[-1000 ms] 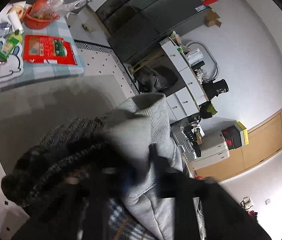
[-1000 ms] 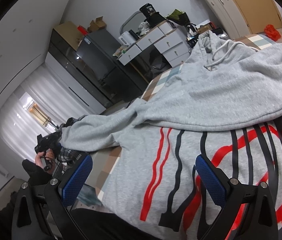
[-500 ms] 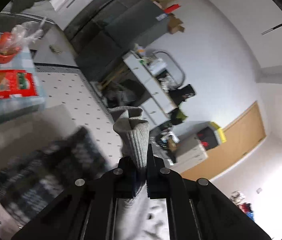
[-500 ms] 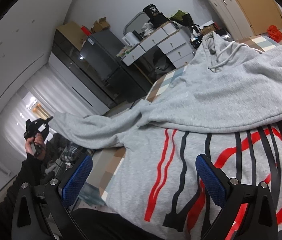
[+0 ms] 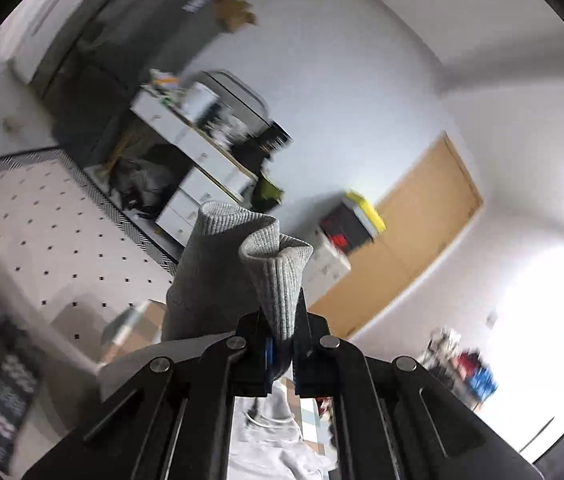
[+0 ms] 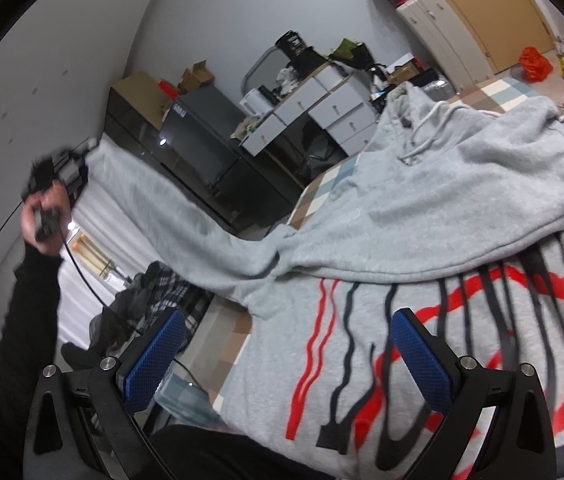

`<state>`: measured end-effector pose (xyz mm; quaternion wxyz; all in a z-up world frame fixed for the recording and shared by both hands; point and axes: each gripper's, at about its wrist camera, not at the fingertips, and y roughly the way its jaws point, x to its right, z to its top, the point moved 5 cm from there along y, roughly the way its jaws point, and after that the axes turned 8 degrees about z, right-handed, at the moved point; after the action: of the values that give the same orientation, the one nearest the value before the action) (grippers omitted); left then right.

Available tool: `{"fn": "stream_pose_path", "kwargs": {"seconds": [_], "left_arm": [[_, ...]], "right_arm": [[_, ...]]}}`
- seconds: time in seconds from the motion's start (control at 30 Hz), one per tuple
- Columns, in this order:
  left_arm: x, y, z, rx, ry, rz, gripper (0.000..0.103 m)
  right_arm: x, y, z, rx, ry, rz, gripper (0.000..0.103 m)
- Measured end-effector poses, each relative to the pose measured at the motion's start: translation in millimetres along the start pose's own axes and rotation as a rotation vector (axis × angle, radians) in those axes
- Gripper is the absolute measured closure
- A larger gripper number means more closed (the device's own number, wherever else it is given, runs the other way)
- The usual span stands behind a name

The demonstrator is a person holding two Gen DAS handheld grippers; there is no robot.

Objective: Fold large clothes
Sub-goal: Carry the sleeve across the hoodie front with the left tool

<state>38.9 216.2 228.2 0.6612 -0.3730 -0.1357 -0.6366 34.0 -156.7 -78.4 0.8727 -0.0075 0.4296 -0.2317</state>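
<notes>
The left gripper [image 5: 282,344] pinches the ribbed knit cuff [image 5: 278,276] of the soft grey hoodie [image 6: 441,208], its sleeve lifted off the checked bed. The right gripper [image 6: 289,356], blue mesh pads wide apart and empty, hovers over the hoodie's striped print

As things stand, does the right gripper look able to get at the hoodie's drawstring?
Probably yes. The right gripper is open and empty, and the drawstring lies exposed on top of the grey hoodie, farther up the garment, uncovered.

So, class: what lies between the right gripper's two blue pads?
In the right wrist view, the open right gripper frames the grey hoodie's printed front, red and black stripes, untouched by either pad.
</notes>
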Motion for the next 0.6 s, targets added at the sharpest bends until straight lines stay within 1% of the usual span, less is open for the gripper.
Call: {"fn": "stream_pose_path", "kwargs": {"seconds": [0.07, 0.13, 0.17, 0.2, 0.27, 0.3, 0.33, 0.4, 0.5, 0.57, 0.6], "left_arm": [[39.8, 12.2, -18.5, -0.030, 0.047, -0.013, 0.101], [77.2, 29.2, -44.3, -0.090, 0.095, -0.035, 0.101], [101.6, 44.7, -69.7, -0.136, 0.130, -0.045, 0.101], [116.5, 55.3, -88.7, -0.180, 0.154, -0.051, 0.101], [143.0, 82.8, -138.0, -0.265, 0.194, -0.060, 0.101], [148.7, 93.5, -155.2, -0.305, 0.203, -0.067, 0.101], [156.9, 112.6, -185.8, -0.358, 0.210, -0.071, 0.101], [164.1, 145.4, -233.9, -0.444, 0.222, -0.058, 0.101], [159.9, 190.7, -304.4, -0.588, 0.190, -0.059, 0.101], [150.0, 214.3, -345.1, -0.662, 0.179, -0.027, 0.101], [142.8, 227.3, -367.7, -0.720, 0.174, -0.016, 0.102]], "right_arm": [[7.3, -9.1, 2.9, 0.019, 0.018, -0.022, 0.000], [19.5, -21.7, 8.2, 0.054, 0.055, -0.058, 0.000], [25.9, -29.0, 11.1, 0.074, 0.076, -0.078, 0.000], [35.2, -38.4, 14.7, 0.100, 0.108, -0.104, 0.000], [56.1, -57.9, 20.7, 0.147, 0.182, -0.169, 0.000], [66.4, -68.7, 23.8, 0.173, 0.218, -0.192, 0.000], [74.1, -77.6, 25.5, 0.194, 0.240, -0.209, 0.000], [92.4, -100.2, 28.0, 0.250, 0.293, -0.269, 0.000], [118.5, -129.0, 25.4, 0.309, 0.381, -0.330, 0.000], [132.1, -143.6, 24.5, 0.338, 0.433, -0.350, 0.000], [138.0, -150.9, 24.7, 0.356, 0.457, -0.354, 0.000]]}}
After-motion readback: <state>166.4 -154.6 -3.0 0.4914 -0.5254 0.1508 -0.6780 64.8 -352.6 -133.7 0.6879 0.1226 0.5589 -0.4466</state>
